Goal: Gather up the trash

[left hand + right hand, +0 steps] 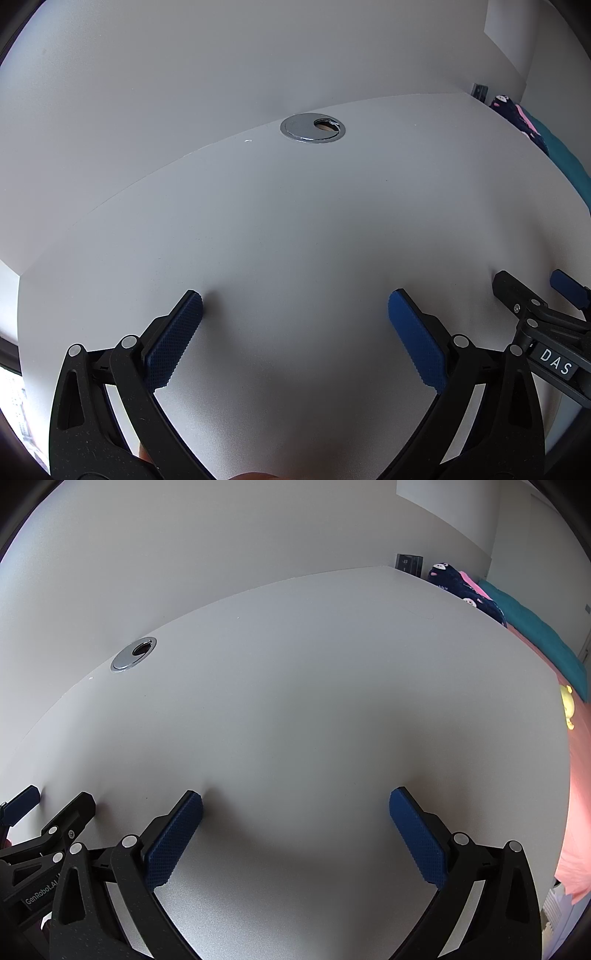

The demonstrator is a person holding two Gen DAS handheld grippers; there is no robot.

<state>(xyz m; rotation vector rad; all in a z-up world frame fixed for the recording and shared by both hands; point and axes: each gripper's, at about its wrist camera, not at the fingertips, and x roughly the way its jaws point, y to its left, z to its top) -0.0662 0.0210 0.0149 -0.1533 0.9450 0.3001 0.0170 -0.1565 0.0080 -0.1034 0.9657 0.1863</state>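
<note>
Tabletop [295, 701] fills both views: matte white laminate, smooth, nothing lying on it that reads as trash; only a tiny white speck [248, 140] near the back edge, too small to identify. So trash isn't in view from either wrist, and this looks like the search/start step, nothing collected yet. Beyond the right edge, a bed [535, 638] with teal and pink fabric, a dark patterned soft item [465, 590] and a small yellow plush [568, 705]. Left gripper [295, 306] and right gripper [295, 805] sit side by side low over the tabletop, both spread wide and empty; black hard-plastic linkages, blue knurled rubber pads [177, 339]. Round chrome cable grommet [313, 127] set flush near the back edge, glossy, with an off-centre opening. Next move likely needs panning off this surface to locate trash and a bin before any grasp.
</note>
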